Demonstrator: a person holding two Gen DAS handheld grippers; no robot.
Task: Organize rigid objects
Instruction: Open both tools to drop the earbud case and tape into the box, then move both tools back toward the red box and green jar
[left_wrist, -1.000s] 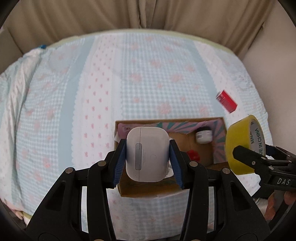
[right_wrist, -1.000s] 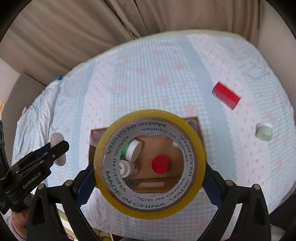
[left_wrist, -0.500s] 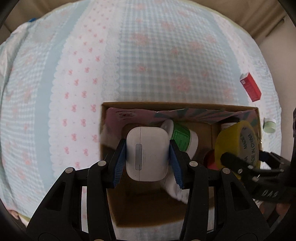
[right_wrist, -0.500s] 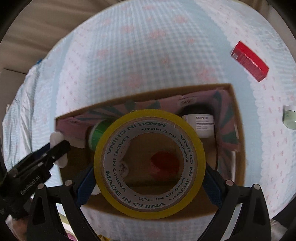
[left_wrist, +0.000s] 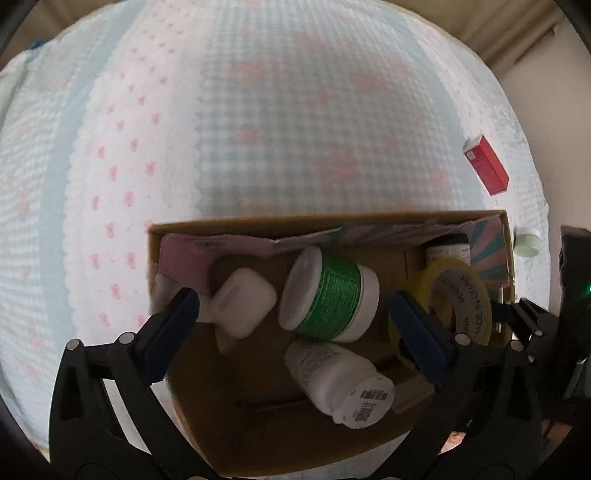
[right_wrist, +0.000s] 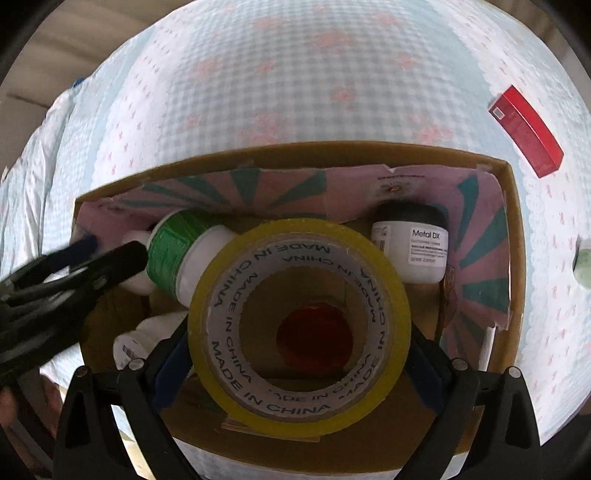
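An open cardboard box (left_wrist: 207, 230) (right_wrist: 515, 236) stands on the bed. My left gripper (left_wrist: 295, 314) is open above it. The white earbud case (left_wrist: 242, 308) lies loose in the box at its left end. My right gripper (right_wrist: 295, 347) is shut on the yellow tape roll (right_wrist: 299, 328) and holds it low inside the box; the roll also shows in the left wrist view (left_wrist: 461, 306). In the box lie a green-labelled jar (left_wrist: 330, 295) (right_wrist: 177, 243), a white bottle (left_wrist: 341, 380), a red lid (right_wrist: 314, 334) and a white jar marked Metal DX (right_wrist: 410, 245).
A red box (left_wrist: 485, 170) (right_wrist: 526, 131) and a small pale green jar (left_wrist: 528, 243) (right_wrist: 583, 266) lie on the checked bedspread to the right of the cardboard box. Curtains hang behind the bed.
My left gripper opened and let go of the earbud case, which dropped into the box. Both grippers moved down into the box, the right one still holding the tape roll.
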